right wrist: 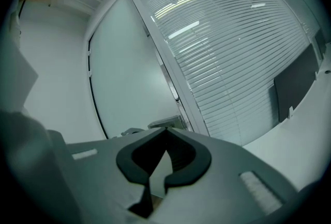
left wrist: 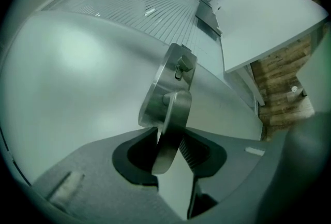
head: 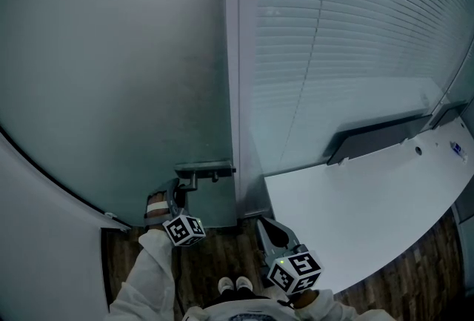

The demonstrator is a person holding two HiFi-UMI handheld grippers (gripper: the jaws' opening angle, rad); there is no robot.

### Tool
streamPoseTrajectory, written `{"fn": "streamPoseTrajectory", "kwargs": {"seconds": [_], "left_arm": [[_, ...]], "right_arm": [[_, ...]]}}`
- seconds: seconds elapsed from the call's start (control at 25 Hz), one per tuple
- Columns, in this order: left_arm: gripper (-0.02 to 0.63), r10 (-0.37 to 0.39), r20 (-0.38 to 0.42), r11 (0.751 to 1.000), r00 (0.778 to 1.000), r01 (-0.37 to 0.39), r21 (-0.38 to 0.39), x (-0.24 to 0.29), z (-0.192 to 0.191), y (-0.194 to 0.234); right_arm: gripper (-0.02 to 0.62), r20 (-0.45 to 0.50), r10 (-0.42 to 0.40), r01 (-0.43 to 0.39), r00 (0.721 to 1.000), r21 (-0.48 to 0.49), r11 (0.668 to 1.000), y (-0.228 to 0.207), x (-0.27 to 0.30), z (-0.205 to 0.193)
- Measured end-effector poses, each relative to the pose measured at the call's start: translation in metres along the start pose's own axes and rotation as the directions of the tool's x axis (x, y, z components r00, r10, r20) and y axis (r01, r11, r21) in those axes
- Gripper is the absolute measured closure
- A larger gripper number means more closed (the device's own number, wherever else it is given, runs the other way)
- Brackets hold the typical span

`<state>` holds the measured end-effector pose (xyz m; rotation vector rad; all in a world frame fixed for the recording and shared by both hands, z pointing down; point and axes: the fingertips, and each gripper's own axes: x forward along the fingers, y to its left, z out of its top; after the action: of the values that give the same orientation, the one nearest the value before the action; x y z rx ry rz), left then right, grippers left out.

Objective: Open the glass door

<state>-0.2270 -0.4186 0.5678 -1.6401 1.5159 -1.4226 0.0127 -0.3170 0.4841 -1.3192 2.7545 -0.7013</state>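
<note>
The frosted glass door [head: 111,75] fills the left of the head view and stands closed against its pale frame [head: 241,90]. Low on the door's edge a metal lock plate [head: 206,167] carries a lever handle [head: 194,179]. My left gripper [head: 180,190] reaches up to that lever. In the left gripper view the steel handle [left wrist: 173,114] hangs tilted from its plate [left wrist: 165,83], and the left gripper [left wrist: 168,139] is shut on it. My right gripper [head: 265,227] hangs back right of the frame, shut and holding nothing [right wrist: 165,130].
Slatted blinds [head: 348,30] behind glass run along the right of the frame. A white desk [head: 370,201] with a dark panel [head: 378,136] juts out at the right. A curved white wall [head: 44,238] stands at the left. The person's shoes [head: 235,285] stand on wood flooring [head: 215,253].
</note>
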Motion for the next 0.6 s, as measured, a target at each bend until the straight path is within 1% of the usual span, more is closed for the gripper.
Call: {"fn": "streamPoseTrajectory", "kwargs": {"seconds": [0.2, 0.36, 0.48, 0.6], "left_arm": [[0.477, 0.023, 0.003, 1.0, 1.0, -0.023, 0.021, -0.009, -0.002, -0.004], [0.479, 0.018, 0.011, 0.999, 1.0, -0.018, 0.029, -0.021, -0.003, -0.009], [0.479, 0.015, 0.024, 0.999, 1.0, -0.016, 0.035, -0.03, -0.006, -0.015], [0.479, 0.007, 0.031, 0.999, 0.999, -0.008, 0.043, -0.045, -0.008, -0.011]], "right_arm": [[0.591, -0.014, 0.012, -0.012, 1.0, 0.001, 1.0, 0.002, -0.006, -0.008], [0.592, -0.023, 0.022, -0.022, 1.0, 0.005, 1.0, 0.007, -0.011, -0.014], [0.591, -0.008, 0.023, -0.023, 1.0, -0.001, 1.0, 0.013, -0.014, -0.011], [0.592, 0.009, 0.02, -0.02, 1.0, 0.002, 1.0, 0.027, -0.022, -0.004]]}}
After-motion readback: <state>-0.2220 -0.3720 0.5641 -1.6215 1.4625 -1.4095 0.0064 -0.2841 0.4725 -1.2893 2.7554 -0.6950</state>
